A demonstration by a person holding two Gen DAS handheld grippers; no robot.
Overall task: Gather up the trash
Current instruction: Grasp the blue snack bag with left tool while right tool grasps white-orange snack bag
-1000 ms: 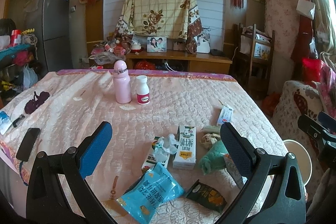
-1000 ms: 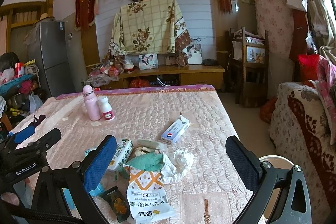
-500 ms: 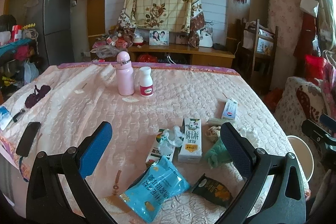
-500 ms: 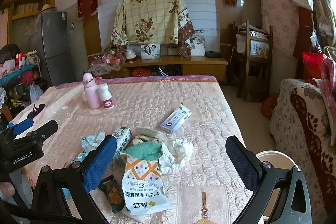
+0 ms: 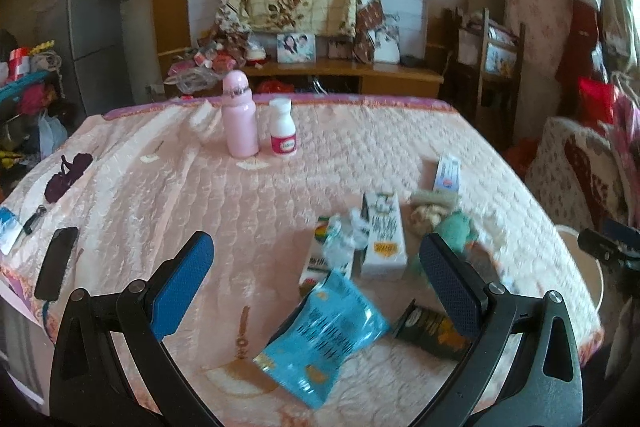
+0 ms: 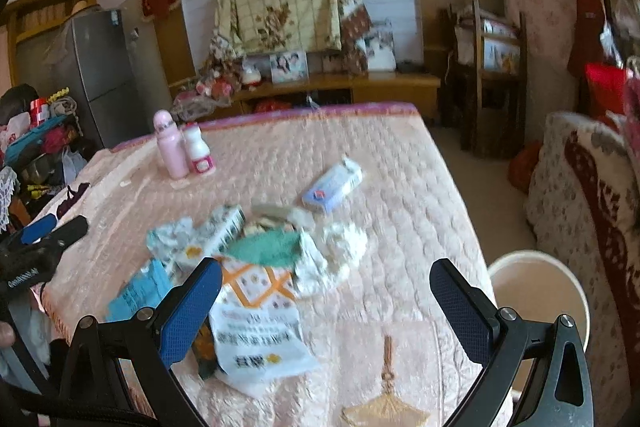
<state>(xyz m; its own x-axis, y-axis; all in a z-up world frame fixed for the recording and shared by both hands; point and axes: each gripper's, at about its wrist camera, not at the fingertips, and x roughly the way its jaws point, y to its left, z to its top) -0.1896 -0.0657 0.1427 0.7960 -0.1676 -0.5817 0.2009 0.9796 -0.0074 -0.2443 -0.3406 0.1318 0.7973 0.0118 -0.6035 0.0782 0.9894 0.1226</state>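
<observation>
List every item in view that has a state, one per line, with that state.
Left claw: open, empty, above the table.
Right claw: open, empty, above the trash.
Pink bottle: upright, capped.
White bottle: upright, capped.
Milk carton: lying flat.
Blue bag: lying flat, crumpled.
Blue-white box: lying, end flap open.
Tissue: crumpled.
Bin: upright beside the table, open top.
Phone: lying flat, screen dark.

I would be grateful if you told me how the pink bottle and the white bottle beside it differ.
The pink bottle is taller, pink all over, with a domed cap. The white bottle is shorter and squatter, with a flat white cap and a pink label. Both stand upright, side by side, on the quilted cloth.
</observation>
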